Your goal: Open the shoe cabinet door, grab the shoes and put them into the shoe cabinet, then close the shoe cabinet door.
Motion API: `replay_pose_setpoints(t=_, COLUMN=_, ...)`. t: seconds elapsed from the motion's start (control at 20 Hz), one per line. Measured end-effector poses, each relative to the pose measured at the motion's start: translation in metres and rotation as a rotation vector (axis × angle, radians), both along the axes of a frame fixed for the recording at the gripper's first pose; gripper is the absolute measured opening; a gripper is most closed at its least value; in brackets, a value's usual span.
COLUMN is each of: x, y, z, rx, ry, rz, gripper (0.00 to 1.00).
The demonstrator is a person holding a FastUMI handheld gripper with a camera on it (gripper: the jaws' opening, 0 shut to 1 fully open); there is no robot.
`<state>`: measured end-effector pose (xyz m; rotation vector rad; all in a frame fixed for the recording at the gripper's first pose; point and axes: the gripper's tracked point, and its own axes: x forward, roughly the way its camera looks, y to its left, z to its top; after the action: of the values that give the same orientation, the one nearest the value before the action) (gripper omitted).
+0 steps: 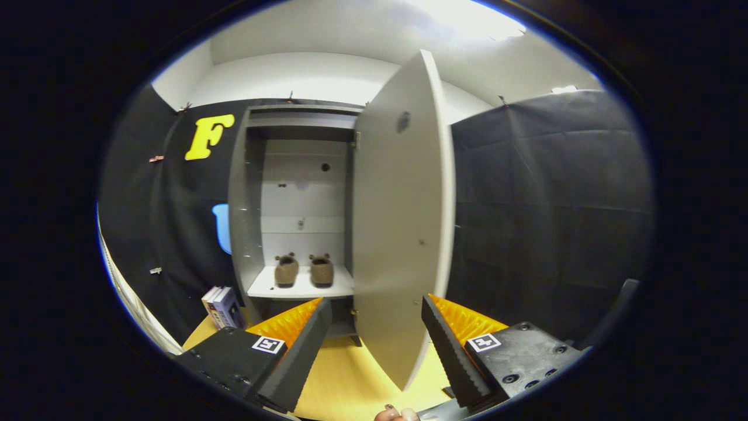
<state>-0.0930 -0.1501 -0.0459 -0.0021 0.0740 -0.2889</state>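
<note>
The tall grey shoe cabinet [295, 204] stands against the booth's black wall, and its big door [400, 234] is swung wide open to the right of the cabinet, with the door's bottom edge coming down between the two fingers of the gripper [377, 339]. The fingers are spread wide apart and hold nothing, though I cannot tell if they touch the door. Two small brown shoes [304, 270] sit side by side on the cabinet's shelf, and some books [222, 307] stand on the yellow floor [345, 380] just left of the cabinet.
</note>
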Motion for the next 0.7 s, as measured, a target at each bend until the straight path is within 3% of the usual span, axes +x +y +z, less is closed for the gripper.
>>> replay_pose_setpoints(t=0.15, x=-0.013, y=-0.045, z=-0.008, rx=0.046, ry=0.015, rz=-0.041, gripper=0.97)
replay_pose_setpoints(t=0.4, x=-0.009, y=-0.126, z=-0.008, rx=0.079, ry=0.038, rz=-0.044, gripper=0.98)
replay_pose_setpoints(t=0.7, x=0.038, y=-0.173, z=0.008, rx=0.021, ry=0.022, rz=0.104, gripper=0.98)
